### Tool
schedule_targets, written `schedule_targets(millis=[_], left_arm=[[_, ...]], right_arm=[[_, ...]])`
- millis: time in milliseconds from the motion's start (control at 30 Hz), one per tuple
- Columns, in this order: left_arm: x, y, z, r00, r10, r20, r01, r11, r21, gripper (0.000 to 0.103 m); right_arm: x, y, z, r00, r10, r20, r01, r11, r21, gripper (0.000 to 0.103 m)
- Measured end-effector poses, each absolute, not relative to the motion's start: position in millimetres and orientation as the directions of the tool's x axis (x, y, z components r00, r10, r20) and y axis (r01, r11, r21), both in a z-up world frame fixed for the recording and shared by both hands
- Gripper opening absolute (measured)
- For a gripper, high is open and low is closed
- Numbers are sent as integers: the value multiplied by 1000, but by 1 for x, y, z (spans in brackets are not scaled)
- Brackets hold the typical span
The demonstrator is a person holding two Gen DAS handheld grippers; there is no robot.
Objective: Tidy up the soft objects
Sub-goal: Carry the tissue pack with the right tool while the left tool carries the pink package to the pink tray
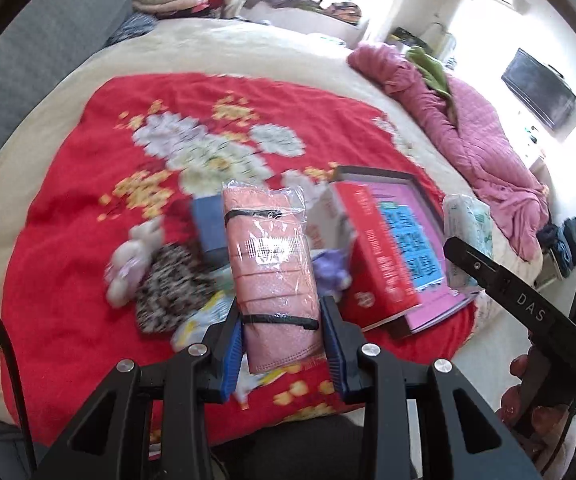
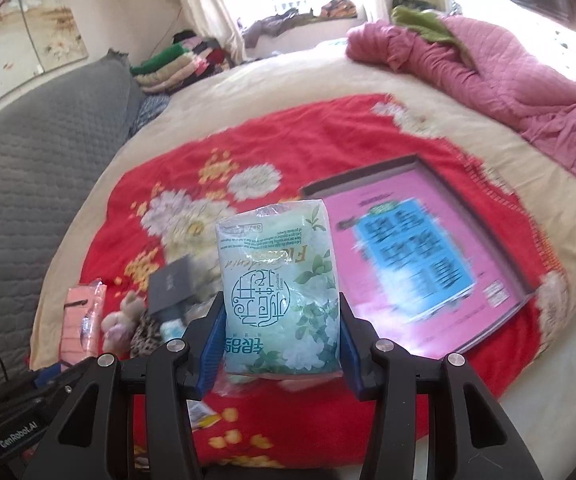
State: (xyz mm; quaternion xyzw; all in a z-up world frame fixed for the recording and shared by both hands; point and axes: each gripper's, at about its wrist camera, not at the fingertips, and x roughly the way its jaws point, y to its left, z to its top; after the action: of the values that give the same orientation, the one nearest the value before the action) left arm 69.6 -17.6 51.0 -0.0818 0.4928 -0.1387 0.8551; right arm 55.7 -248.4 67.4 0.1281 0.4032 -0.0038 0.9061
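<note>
My left gripper (image 1: 281,332) is shut on a clear pack of pink face masks (image 1: 271,264), held above the red flowered blanket (image 1: 67,280). My right gripper (image 2: 279,348) is shut on a pale green tissue pack (image 2: 279,280), also lifted off the bed. In the left wrist view that tissue pack (image 1: 468,240) and the right gripper's finger (image 1: 500,280) show at the right. The mask pack (image 2: 81,320) appears at the lower left of the right wrist view. Below lie a small plush toy (image 1: 131,256), a leopard-print pouch (image 1: 171,288) and a purple soft item (image 1: 330,272).
A pink box lid (image 2: 428,248) lies on the blanket, with a red book (image 1: 376,252) leaning on it. A dark blue box (image 1: 207,228) sits by the toys. A crumpled pink quilt (image 2: 508,72), folded clothes (image 2: 183,60) and a grey headboard cushion (image 2: 27,180) edge the bed.
</note>
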Motion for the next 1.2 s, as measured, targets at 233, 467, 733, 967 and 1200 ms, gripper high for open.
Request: schedule_targets(millis=[233, 467, 733, 967, 1200], left_arm=[[81, -73, 59, 461, -345, -818, 237, 936, -261, 36], [90, -135, 54, 431, -360, -828, 328, 917, -228, 36], [102, -189, 31, 392, -349, -851, 393, 900, -188, 36], [119, -224, 7, 363, -318, -876, 413, 897, -155, 36], [135, -257, -17, 325, -306, -895, 440, 887, -143, 36]], right_arm=[[43, -316, 78, 702, 59, -710, 164, 957, 241, 50], [33, -371, 78, 708, -19, -706, 239, 947, 213, 50], [39, -394, 59, 684, -37, -729, 258, 946, 194, 50], [56, -399, 34, 646, -7, -764, 217, 961, 174, 51], [73, -404, -6, 560, -21, -828, 189, 976, 103, 51]])
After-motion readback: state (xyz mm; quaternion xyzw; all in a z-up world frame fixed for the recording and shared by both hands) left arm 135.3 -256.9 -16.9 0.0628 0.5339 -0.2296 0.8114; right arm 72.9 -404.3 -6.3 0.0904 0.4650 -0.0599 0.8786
